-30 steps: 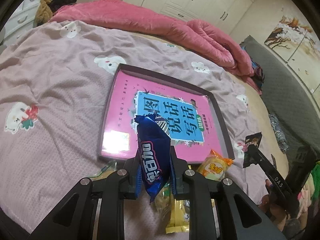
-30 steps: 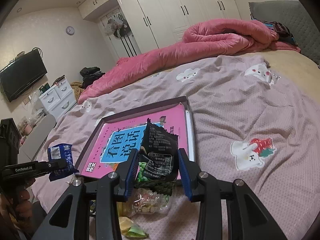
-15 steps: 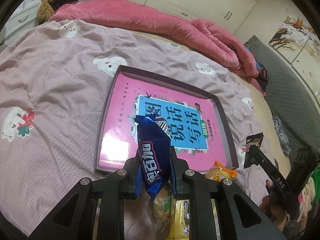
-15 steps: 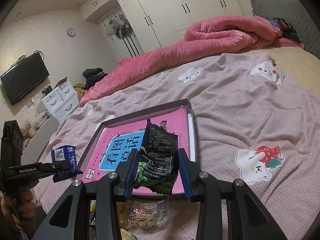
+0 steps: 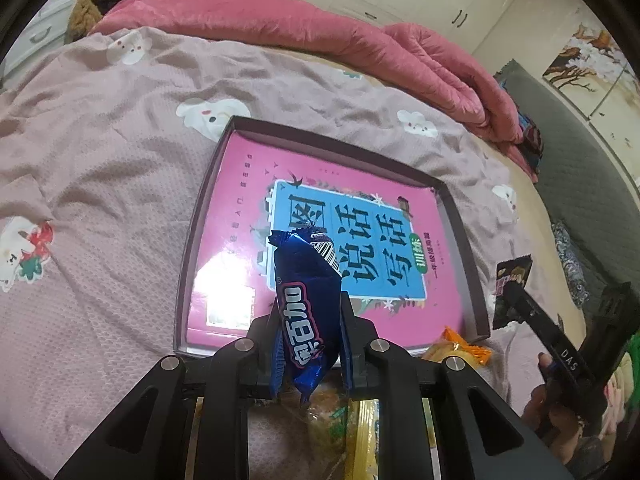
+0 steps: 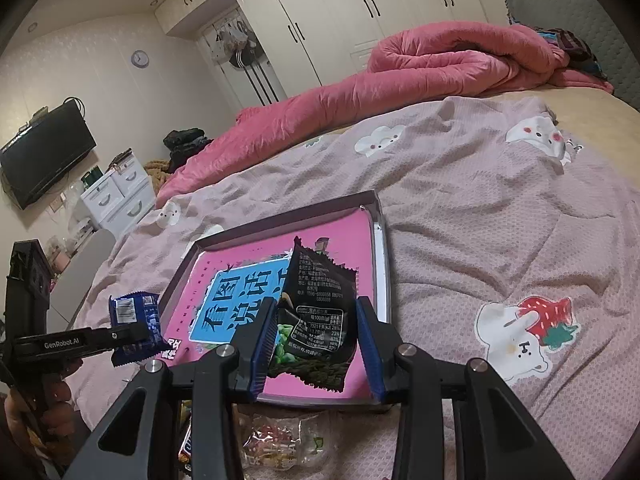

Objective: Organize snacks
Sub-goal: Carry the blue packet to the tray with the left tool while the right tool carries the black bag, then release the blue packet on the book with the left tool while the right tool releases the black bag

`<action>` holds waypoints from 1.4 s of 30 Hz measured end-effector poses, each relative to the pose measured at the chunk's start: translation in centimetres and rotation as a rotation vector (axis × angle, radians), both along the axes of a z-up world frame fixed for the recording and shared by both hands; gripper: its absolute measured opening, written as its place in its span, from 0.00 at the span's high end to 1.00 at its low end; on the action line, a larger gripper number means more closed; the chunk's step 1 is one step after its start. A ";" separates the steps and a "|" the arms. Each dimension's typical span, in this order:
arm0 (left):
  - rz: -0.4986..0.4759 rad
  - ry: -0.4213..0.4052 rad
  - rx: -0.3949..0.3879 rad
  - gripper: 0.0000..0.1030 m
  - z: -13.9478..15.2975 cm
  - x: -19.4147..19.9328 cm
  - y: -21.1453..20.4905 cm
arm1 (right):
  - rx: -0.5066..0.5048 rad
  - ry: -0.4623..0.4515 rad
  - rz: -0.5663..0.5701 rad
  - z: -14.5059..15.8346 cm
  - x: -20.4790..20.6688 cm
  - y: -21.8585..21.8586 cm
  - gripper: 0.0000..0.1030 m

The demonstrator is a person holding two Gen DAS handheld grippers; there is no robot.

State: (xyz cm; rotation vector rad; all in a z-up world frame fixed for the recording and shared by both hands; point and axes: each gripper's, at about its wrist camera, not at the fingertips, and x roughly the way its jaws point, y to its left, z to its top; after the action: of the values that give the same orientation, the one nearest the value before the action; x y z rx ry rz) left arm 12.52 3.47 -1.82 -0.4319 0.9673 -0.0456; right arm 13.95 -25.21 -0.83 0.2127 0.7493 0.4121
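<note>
My left gripper is shut on a blue snack packet and holds it upright above the near edge of a shallow dark tray with a pink book cover inside. My right gripper is shut on a black snack bag above the tray's near right part. The right gripper with its black bag shows at the right of the left wrist view. The left gripper with the blue packet shows at the left of the right wrist view.
Loose snacks lie on the bed in front of the tray: an orange packet, yellow packets and a clear candy bag. A rolled pink quilt lies along the far side. The mauve bedspread surrounds the tray.
Both grippers have moved forward and a little higher toward the tray, still holding their packets. The loose snacks now lie lower in both views.
</note>
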 end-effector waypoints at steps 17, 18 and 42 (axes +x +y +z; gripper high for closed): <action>-0.022 0.037 -0.020 0.78 -1.8 1.3 -0.2 | -0.063 0.091 0.015 -1.3 1.3 0.7 0.62; -0.024 0.041 -0.021 0.78 -1.9 1.3 -0.2 | -0.062 0.092 0.015 -1.4 1.3 0.7 0.62; -0.048 0.086 -0.036 0.78 -3.1 1.9 -1.1 | -0.117 0.099 0.021 -3.4 1.5 1.5 0.61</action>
State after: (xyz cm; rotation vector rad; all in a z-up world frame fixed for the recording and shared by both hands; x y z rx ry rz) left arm 14.44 2.34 -4.97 -0.4462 1.0626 -0.0890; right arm 15.41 -23.72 -4.25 0.1161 0.8712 0.3786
